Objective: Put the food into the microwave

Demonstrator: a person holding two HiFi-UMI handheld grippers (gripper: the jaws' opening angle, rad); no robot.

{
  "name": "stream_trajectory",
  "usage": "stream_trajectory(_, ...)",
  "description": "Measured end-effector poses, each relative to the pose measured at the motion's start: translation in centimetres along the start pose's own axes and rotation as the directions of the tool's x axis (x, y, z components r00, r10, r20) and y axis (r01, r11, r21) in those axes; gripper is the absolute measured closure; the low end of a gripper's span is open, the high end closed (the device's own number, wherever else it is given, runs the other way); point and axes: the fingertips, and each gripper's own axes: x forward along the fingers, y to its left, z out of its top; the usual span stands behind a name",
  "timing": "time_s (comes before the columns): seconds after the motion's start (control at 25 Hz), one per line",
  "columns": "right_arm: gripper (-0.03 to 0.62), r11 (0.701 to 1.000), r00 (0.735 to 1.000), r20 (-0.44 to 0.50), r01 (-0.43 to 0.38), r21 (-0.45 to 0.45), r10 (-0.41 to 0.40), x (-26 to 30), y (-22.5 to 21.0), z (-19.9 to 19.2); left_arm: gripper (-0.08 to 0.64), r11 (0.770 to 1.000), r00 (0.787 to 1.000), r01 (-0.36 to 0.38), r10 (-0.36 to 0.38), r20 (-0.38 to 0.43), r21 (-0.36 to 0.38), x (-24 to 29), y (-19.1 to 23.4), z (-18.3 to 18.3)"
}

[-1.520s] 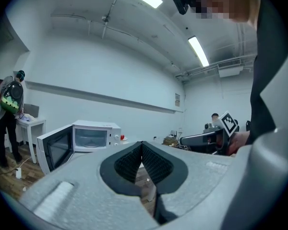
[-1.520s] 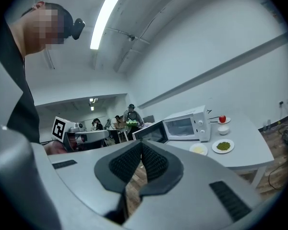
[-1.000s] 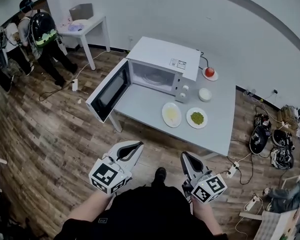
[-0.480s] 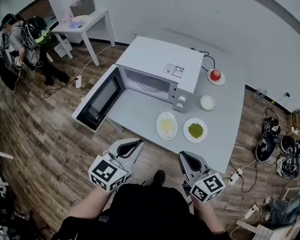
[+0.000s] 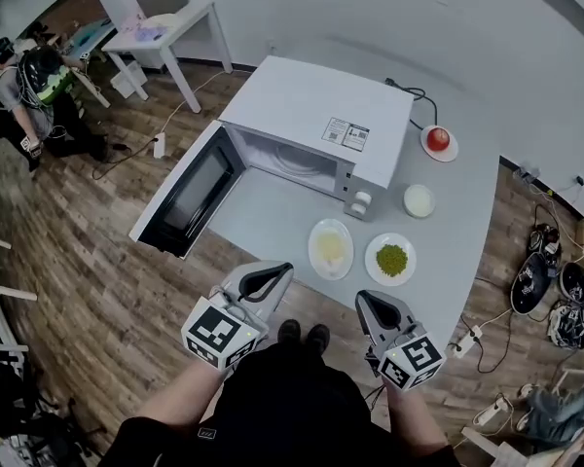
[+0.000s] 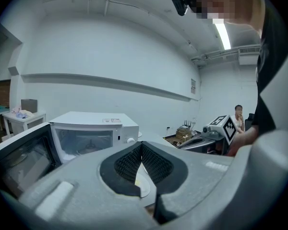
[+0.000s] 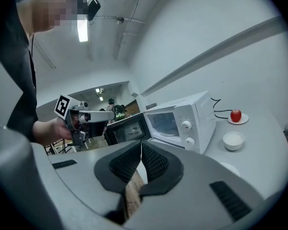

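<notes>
In the head view, a white box-shaped microwave (image 5: 311, 115) stands on a pale grey rectangular table (image 5: 273, 217), with its dark-windowed door (image 5: 180, 195) swung wide open to the left. In front of its control panel lies a round white plate of yellow food (image 5: 330, 247). Just beside that, to the right, is a round white plate of green peas (image 5: 391, 259). A small white bowl (image 5: 419, 200) sits behind them, and a red apple (image 5: 438, 140) rests on a white saucer near the far edge. The grey left gripper (image 5: 273, 272) and the grey right gripper (image 5: 370, 302) hover at the table's near edge, apart from both plates. In the left gripper view, the ribbed black pads (image 6: 127, 164) are pressed together with nothing between them, and the yellow food plate shows just beyond the tips. In the right gripper view, the jaws likewise meet and are empty. Beyond them stand the open microwave, the bowl and the apple.
</notes>
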Motion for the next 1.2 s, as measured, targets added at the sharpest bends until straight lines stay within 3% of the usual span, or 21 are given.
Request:
stream_trajectory(0.28,0.575,0.997,0.997,-0.056,-0.053,-0.065,0.049,4.1,-0.3,-1.6,0.552,1.000,1.000,0.002,-0.002,-0.011,0.019,2.3,3.0,-2.7)
stream_trajectory(0.84,0.575,0.991,0.982,-0.185,-0.050,-0.128,0.026,9.3,-1.6,-7.2,0.552,0.998,1.000,0.021,-0.020,-0.013,0.055,5.9,6.0,-9.4)
stream_trajectory(1.04,0.561,0.981,0.968,-0.249,-0.032,-0.193,-0.017,9.9,-2.6,-10.1,0.552,0.988,0.999,0.037,-0.035,-0.014,0.148,7.3,5.8,-9.9)
stream_trajectory(1.2,0.506,0.964,0.945,-0.324,-0.042,-0.264,-0.047,10.6,-3.5,-12.3,0.552,0.975,0.997,0.065,-0.057,-0.043,0.212,8.3,5.6,-11.2)
